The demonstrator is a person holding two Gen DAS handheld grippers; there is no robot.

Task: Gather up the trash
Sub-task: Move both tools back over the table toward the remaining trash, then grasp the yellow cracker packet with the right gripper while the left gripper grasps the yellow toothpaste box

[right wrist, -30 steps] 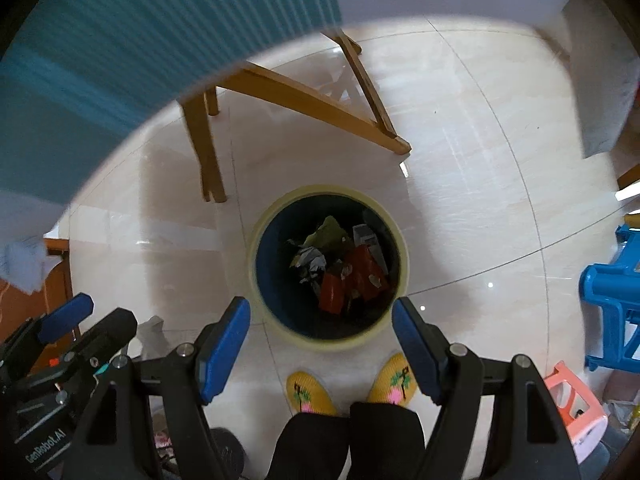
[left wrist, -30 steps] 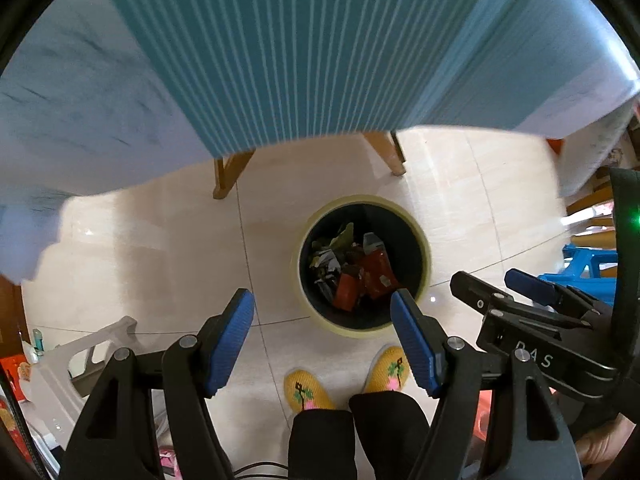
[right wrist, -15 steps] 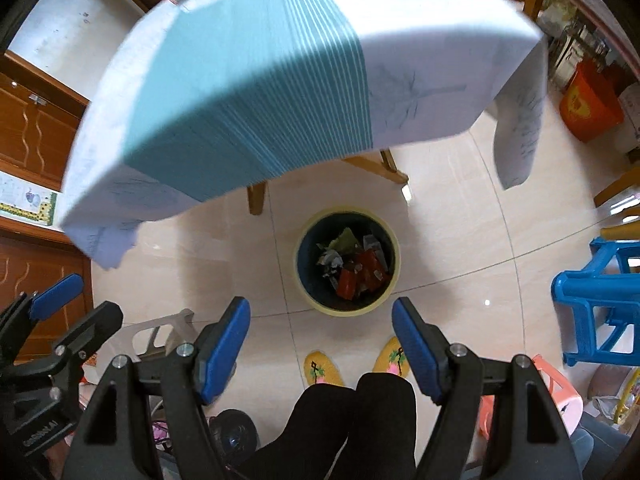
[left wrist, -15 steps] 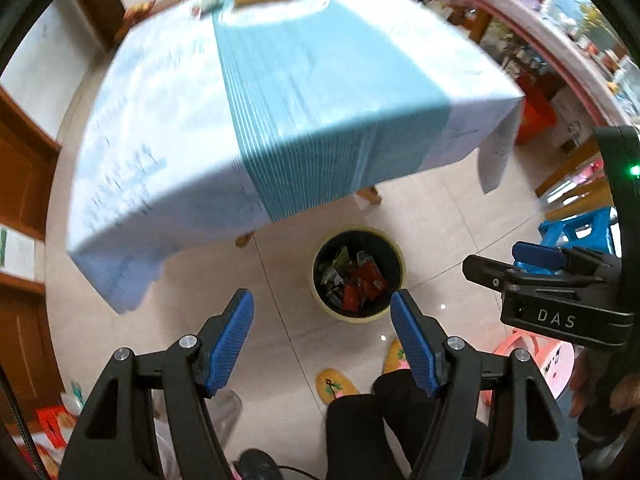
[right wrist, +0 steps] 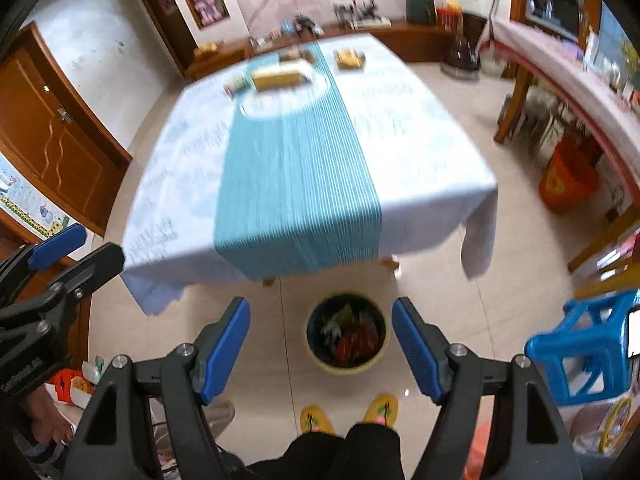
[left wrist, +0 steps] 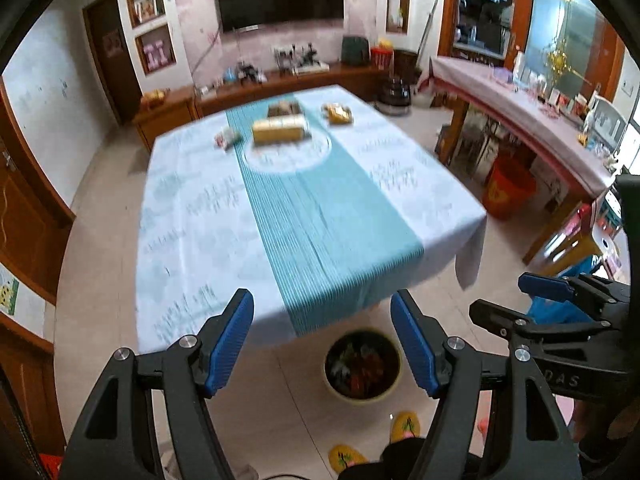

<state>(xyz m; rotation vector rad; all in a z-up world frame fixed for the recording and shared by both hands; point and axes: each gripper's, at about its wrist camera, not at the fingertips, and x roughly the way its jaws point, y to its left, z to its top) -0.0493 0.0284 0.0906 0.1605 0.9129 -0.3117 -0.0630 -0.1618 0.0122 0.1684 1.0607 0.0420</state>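
A round yellow-rimmed trash bin (left wrist: 362,368) stands on the tiled floor at the table's near edge, holding red and mixed wrappers; it also shows in the right wrist view (right wrist: 347,335). My left gripper (left wrist: 322,340) is open and empty, high above the floor. My right gripper (right wrist: 321,344) is open and empty, level with it. On the far half of the table lie a yellow box (left wrist: 280,130), a small packet (left wrist: 227,138) and a yellow packet (left wrist: 338,114).
The table (left wrist: 192,216) wears a white cloth with a teal striped runner. A blue plastic stool (right wrist: 580,356) stands right, an orange bucket (left wrist: 508,194) beyond. A long side counter (left wrist: 520,120) runs along the right. My feet in yellow slippers (right wrist: 346,414) are behind the bin.
Both grippers rose and tilted up from looking down into the bin. The tabletop and the room came into view; the bin shrank toward the lower middle.
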